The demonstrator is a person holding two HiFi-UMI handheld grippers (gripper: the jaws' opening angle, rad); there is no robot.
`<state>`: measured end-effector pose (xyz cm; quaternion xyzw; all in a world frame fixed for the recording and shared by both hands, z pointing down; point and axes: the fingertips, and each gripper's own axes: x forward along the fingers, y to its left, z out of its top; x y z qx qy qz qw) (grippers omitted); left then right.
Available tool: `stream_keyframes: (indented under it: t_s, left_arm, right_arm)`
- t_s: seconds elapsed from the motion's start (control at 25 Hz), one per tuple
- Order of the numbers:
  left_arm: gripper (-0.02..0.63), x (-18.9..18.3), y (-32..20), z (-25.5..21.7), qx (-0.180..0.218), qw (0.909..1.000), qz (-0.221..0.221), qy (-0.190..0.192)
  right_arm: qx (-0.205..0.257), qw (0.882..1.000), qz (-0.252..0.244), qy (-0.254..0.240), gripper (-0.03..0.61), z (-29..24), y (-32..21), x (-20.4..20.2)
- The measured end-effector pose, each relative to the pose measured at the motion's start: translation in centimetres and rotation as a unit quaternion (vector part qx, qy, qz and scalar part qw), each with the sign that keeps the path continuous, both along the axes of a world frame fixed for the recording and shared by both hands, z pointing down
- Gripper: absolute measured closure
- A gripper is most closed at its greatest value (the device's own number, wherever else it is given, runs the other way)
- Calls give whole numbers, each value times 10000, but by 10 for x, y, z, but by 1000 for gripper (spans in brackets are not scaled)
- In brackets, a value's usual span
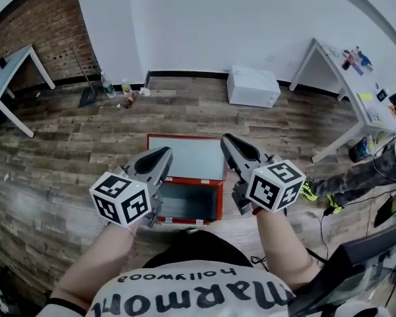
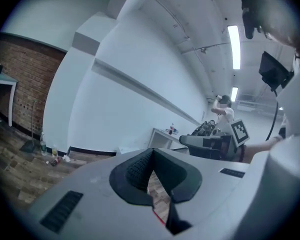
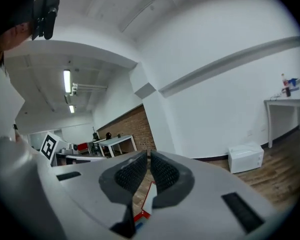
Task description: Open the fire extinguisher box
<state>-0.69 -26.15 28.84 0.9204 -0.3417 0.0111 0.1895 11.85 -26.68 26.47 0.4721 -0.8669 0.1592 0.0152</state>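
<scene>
Below and just ahead of both claws, in the head view, the fire extinguisher box (image 1: 188, 205) sat on the wooden floor (image 1: 66, 150) with its lid (image 1: 185, 156) laid back flat. The opening looked finished to me, which would explain why neither claw touched it. The left claw (image 1: 162, 152) hung over the box's left edge and the right claw (image 1: 226, 139) over the lid's right edge, both clear of it. The forearms were bent at the person's front, with the tips pointing forward and down.

Through the left gripper view, the left claw (image 2: 151, 151) was closed with its pads meeting at the tip and nothing held. A red strip of the box (image 2: 159, 215) showed well beneath it, so this claw was raised and aimed at the far wall.

Through the right gripper view, the right claw (image 3: 148, 156) was drawn nearly together, a thin slit left and nothing in it. The box's red rim (image 3: 141, 215) lay below it, and it too was tilted up off the work
</scene>
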Motion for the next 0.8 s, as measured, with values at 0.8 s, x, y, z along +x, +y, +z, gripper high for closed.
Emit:
stream_keyframes:
  t_s: [0.8]
  left_arm:
    - [612, -56, 50, -6, -22, 9994, -311, -128]
  right_arm:
    - [-343, 9954, -437, 780, 568, 12, 69, -37]
